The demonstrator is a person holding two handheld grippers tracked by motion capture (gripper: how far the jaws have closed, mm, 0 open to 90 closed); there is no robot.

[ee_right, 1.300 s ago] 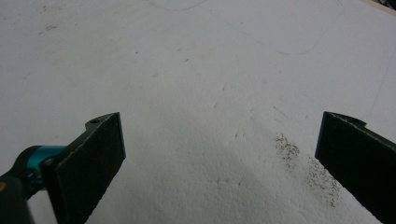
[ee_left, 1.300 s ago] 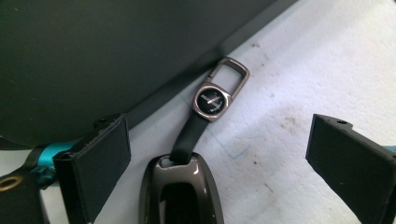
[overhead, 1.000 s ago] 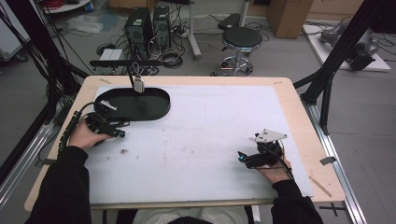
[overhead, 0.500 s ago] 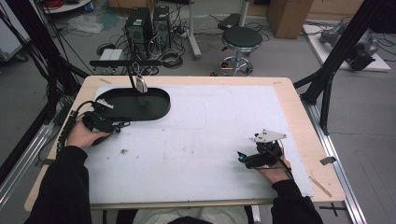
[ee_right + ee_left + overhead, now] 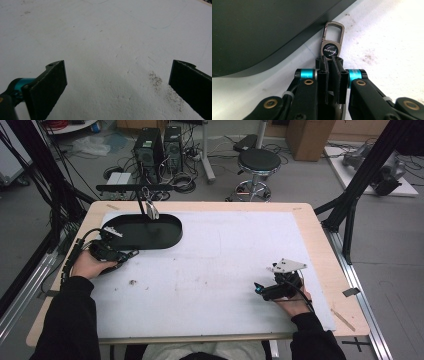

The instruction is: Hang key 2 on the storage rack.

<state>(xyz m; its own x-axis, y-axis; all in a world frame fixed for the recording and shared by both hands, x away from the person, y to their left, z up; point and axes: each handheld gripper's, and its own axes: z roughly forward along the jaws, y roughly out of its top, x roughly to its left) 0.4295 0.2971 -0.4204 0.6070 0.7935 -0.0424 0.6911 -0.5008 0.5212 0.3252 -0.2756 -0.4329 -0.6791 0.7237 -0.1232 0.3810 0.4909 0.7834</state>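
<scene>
A grey metal key clip (image 5: pixel 330 50) with a round black badge sticks out of my left gripper (image 5: pixel 332 60), whose jaws are shut on its lower end. The clip's loop lies on the white mat right at the rim of a black oval stand base (image 5: pixel 249 30). In the high view my left gripper (image 5: pixel 131 254) sits at the front left edge of that base (image 5: pixel 150 232). My right gripper (image 5: pixel 257 287) rests near the front right of the mat. Its jaws stand wide apart over bare mat, so the right gripper (image 5: pixel 117 85) holds nothing.
From the base rises a thin post with a black crossbar (image 5: pixel 135 186); a small metal piece (image 5: pixel 152 211) hangs under it. A speck of debris (image 5: pixel 133 282) lies on the white mat (image 5: pixel 225 250). The wooden table edge (image 5: pixel 330 255) borders the mat.
My left hand has shifted slightly left and toward the black base with the clip. The right hand has stayed put.
</scene>
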